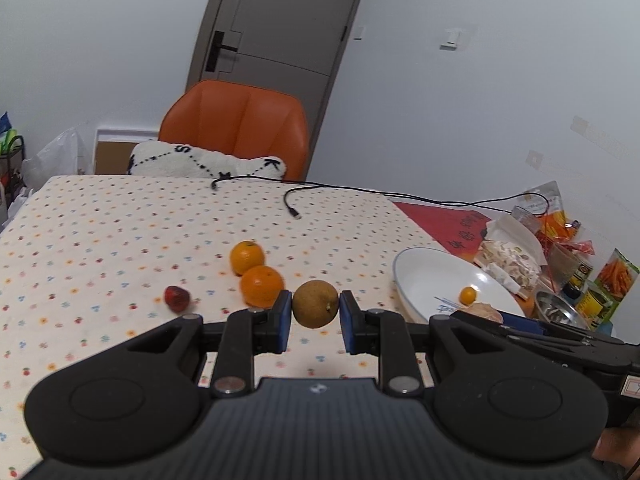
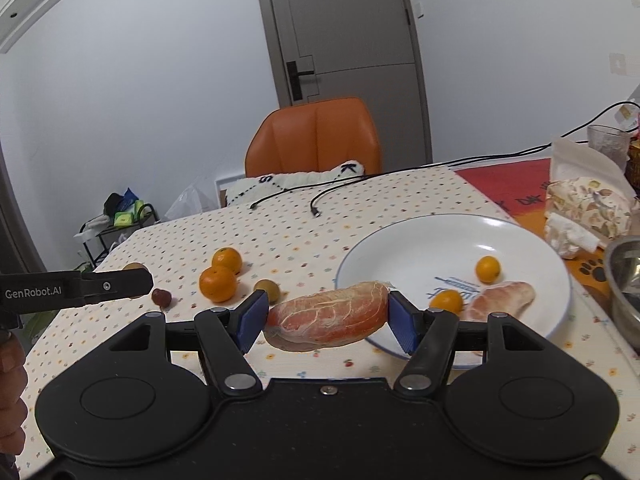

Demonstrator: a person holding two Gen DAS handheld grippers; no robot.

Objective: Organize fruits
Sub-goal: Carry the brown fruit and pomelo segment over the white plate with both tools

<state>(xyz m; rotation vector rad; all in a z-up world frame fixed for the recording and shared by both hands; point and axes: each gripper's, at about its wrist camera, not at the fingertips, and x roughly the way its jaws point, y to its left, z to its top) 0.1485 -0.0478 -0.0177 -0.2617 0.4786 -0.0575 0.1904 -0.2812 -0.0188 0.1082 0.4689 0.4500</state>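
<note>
The peeled pomelo segment (image 2: pixel 328 320) sits clamped end to end between the blue pads of the right gripper (image 2: pixel 327 320), held off the worktop (image 2: pixel 280 240) just beside the near rim of the white plate (image 2: pixel 400 236). It is carried lengthwise, probably so the soft flesh is squeezed along its firmest line and can be set down next to the matching segment (image 2: pixel 502 298) already lying in the plate. Its flesh is pink-orange under a thin whitish membrane, with a paler, ragged underside

Two small kumquats (image 2: pixel 488 269) also rest in the plate, which suggests it is the collecting place for the fruit

The left gripper (image 1: pixel 315 307) is clenched on a brown, round fruit (image 1: pixel 315 303), dull and faintly speckled, with a small dark spot on its right flank; whether it is lifted or only touching the cloth I cannot tell. It lies toward the middle of the worktop, near the plate's left side. Just beside it, to the left, two oranges (image 1: pixel 262 285) touch each other, and a dark red strawberry (image 1: pixel 177 298) lies apart, further left. The right wrist view shows another brownish fruit (image 2: pixel 267 289) near the oranges

A black cable (image 1: pixel 292 204) trails over the worktop's far edge, and snack packets (image 1: pixel 508 260) crowd its right edge
</note>
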